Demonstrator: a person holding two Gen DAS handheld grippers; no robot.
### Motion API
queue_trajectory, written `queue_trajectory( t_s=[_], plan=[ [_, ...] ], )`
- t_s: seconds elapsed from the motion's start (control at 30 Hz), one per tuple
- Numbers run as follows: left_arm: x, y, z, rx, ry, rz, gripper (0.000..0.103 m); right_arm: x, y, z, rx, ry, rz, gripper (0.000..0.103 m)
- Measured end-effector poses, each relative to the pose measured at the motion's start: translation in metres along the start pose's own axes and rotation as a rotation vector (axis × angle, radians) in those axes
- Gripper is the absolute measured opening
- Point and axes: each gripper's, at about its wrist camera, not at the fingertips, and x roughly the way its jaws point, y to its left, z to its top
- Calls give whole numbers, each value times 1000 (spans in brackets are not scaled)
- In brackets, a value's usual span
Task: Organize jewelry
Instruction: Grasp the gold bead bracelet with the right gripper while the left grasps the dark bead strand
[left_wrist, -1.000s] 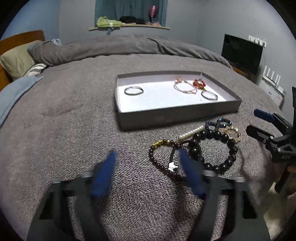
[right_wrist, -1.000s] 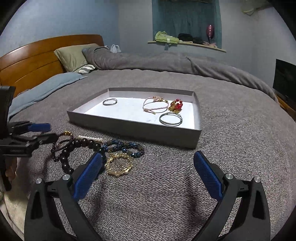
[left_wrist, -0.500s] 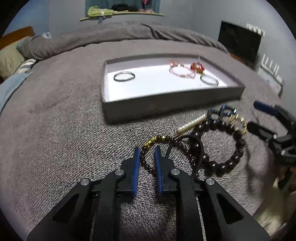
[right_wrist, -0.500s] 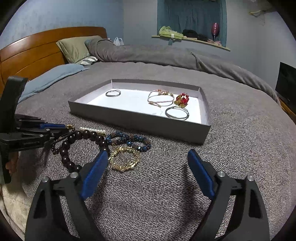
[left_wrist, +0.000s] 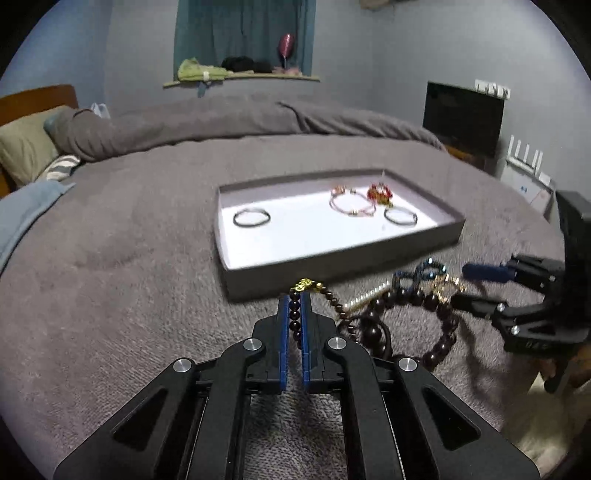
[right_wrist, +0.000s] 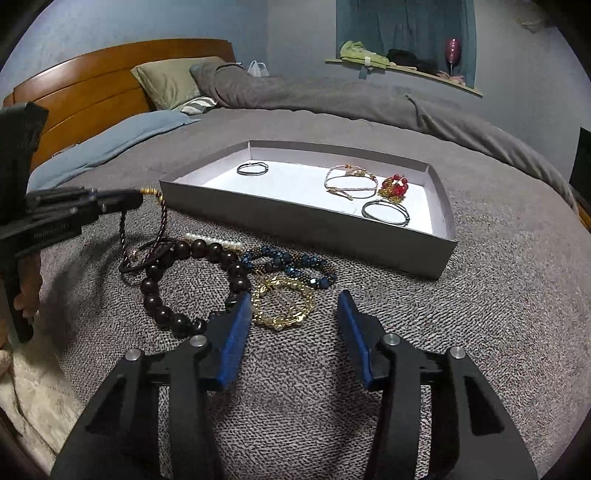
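Two sets of blue-padded black tongs work over the grey bed cover (right_wrist: 480, 295). The left tongs (left_wrist: 294, 314) are clamped on a small-beaded dark bracelet with a gold charm (left_wrist: 306, 286), lifted just in front of the shallow grey cardboard tray with a white floor (left_wrist: 332, 258); its strand hangs from the tongs down toward the cover. The right tongs (right_wrist: 293, 332) stand wide apart, holding nothing, hovering just in front of the tray's near wall, over a gold chain bracelet (right_wrist: 282, 302) that lies between their tips.

Close by the tray's near wall the other loose pieces lie in a cluster on the cover: a large dark wooden bead bracelet (right_wrist: 192, 280) touching the gold chain, a blue crystal bead bracelet (right_wrist: 291, 264) behind the chain, a short strand of white pearls (right_wrist: 214, 240) nearest the tray, and a thin black loop (right_wrist: 147, 258) beside the wooden beads.

Inside the tray, four pieces rest on the white floor: a thin dark metal ring (right_wrist: 252, 168) toward its left end, and, at the right end, a pale pink cord bracelet (right_wrist: 351, 181), a red-bead and gold cluster (right_wrist: 396, 187) touching it, and a second thin dark ring (right_wrist: 386, 212) nearest the front wall.
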Motion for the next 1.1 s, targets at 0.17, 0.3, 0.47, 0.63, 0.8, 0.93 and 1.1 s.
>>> queue_trajectory(
  t_s=[0.17, 0.3, 0.47, 0.63, 0.8, 0.93, 1.1],
  plan=[
    [-7, 3, 2, -28, -25, -45, 6, 0, 8, -1, -56, 12, 3, 48],
    [-5, 1, 2, -22, -16, -55, 6, 7, 12, -3, -87, 29, -13, 46],
    [-2, 4, 2, -38, 2, -71, 6, 9, 15, 0, -110, 24, -19, 39],
    [-7, 6, 4, -47, -6, -87, 6, 0, 15, 3, -108, -15, -17, 38],
    [-17, 2, 17, -16, -39, -81, 6, -15, 7, 12, -76, -71, -13, 38],
    [-26, 4, 40, -3, -98, -69, 6, -23, 0, 34, -58, -119, -23, 38],
    [-17, 8, 75, -13, -149, -57, 6, -16, -8, 68, -41, -145, -22, 38]
  ],
)
